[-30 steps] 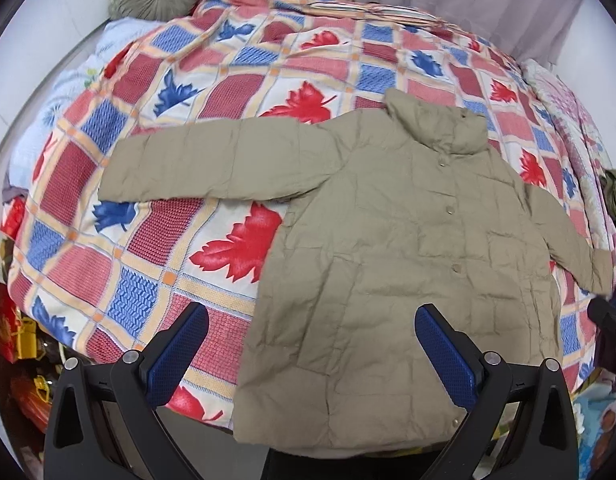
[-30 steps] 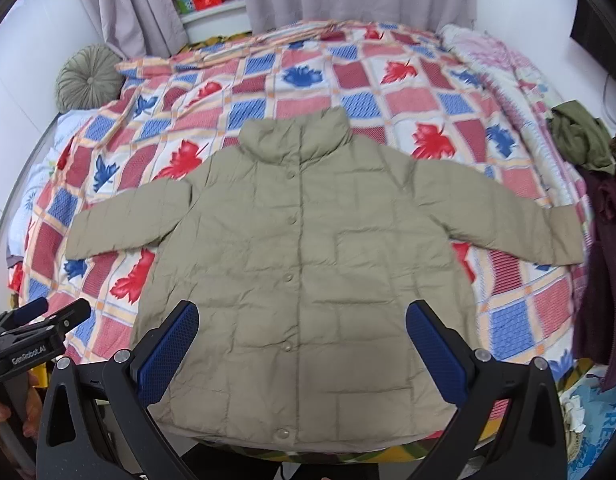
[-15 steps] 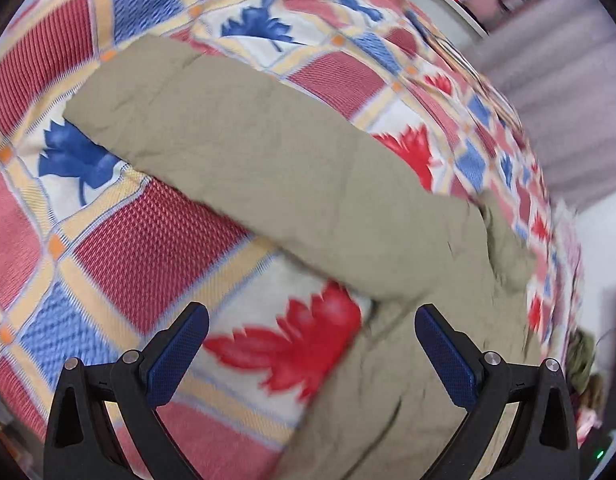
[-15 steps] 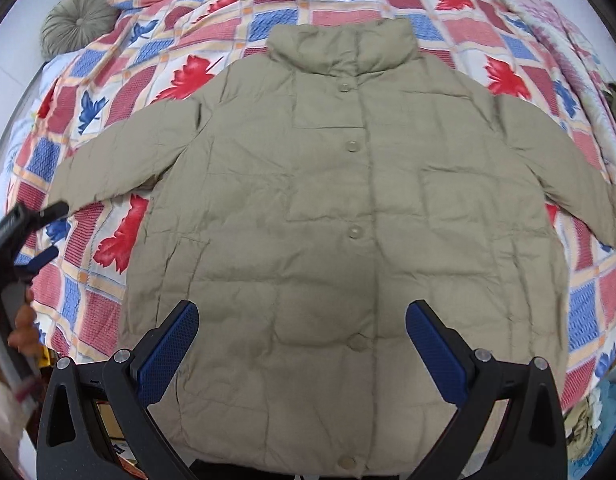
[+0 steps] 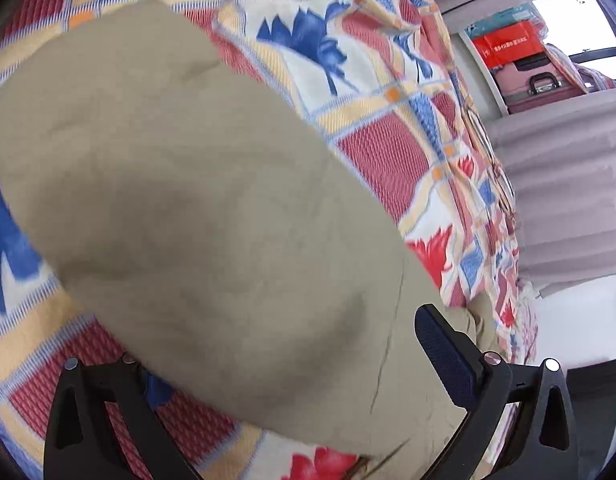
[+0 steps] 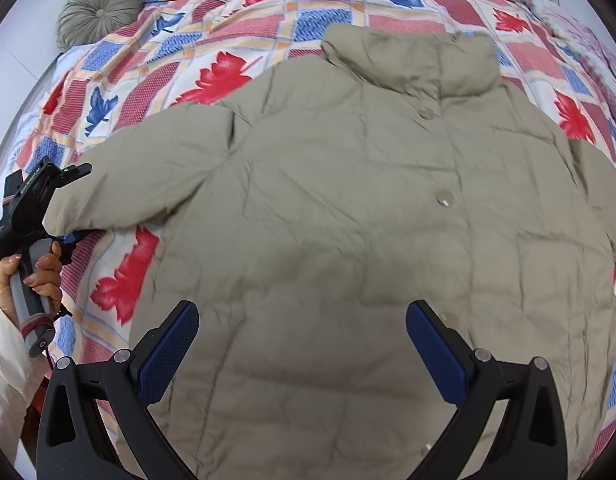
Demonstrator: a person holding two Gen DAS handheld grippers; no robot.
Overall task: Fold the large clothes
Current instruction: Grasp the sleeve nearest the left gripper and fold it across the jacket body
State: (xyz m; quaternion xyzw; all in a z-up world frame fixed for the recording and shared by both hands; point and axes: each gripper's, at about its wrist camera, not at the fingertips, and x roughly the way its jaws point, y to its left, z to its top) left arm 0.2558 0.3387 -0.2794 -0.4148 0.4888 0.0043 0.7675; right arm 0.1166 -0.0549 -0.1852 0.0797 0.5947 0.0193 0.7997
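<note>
Since a second ago your left gripper (image 6: 74, 170) has swung from the hem out to the jacket's (image 6: 367, 220) sleeve (image 5: 196, 200), which now lies between its spread fingers, one blue pad under the cloth. Your right gripper (image 6: 302, 350) hovers apart over the front panel. Close near the cuff, then carry it flat across the quilt (image 6: 228, 28).
</note>
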